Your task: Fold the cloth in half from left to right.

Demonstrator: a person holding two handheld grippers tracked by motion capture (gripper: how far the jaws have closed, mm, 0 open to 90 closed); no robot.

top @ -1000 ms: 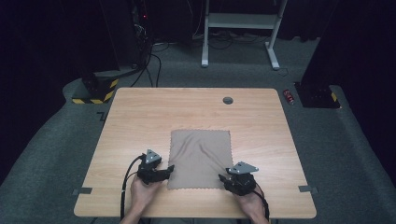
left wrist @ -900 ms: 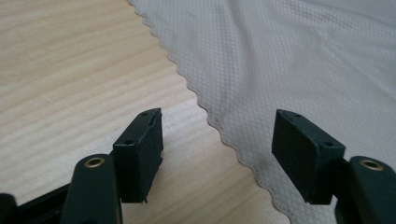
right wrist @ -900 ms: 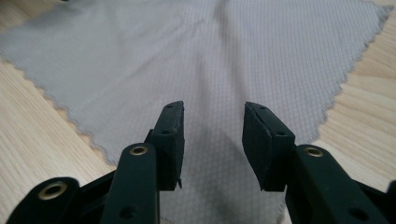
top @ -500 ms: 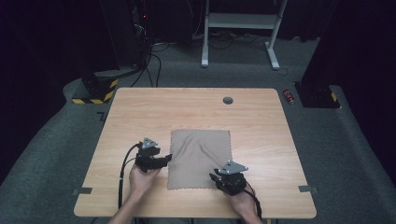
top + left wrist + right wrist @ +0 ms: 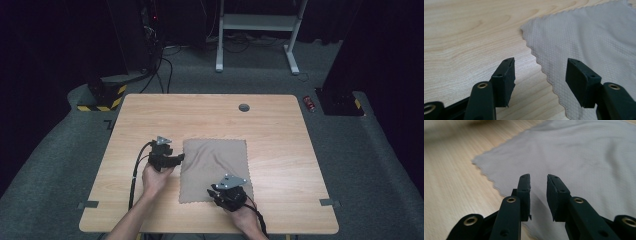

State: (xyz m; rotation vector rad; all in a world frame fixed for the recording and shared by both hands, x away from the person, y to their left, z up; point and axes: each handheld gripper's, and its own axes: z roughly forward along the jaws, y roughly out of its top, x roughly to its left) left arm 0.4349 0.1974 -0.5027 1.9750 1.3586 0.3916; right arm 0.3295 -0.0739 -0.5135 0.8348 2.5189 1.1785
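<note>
A grey-brown cloth (image 5: 215, 162) with a scalloped edge lies flat, slightly rumpled, on the wooden table (image 5: 150, 115). My left gripper (image 5: 179, 159) is at the cloth's left edge. In the left gripper view it (image 5: 540, 72) is open and has just been closing, one jaw over bare wood and the other over the cloth (image 5: 586, 37), with the edge running between them. My right gripper (image 5: 214, 191) is low over the cloth's front part. In the right gripper view it (image 5: 538, 187) has just been closing to a narrow gap above the cloth (image 5: 579, 152), with nothing pinched.
A round cable hole (image 5: 244, 107) sits near the table's far edge. Tape markers (image 5: 88, 204) (image 5: 326, 202) lie at the front corners. On the floor beyond are a white stand (image 5: 260, 22), a yellow-black block (image 5: 102, 97) and a small red object (image 5: 310, 103).
My left gripper moved away from the person, up along the cloth's left edge. My right gripper moved left along the cloth's front edge and now sits over the cloth.
</note>
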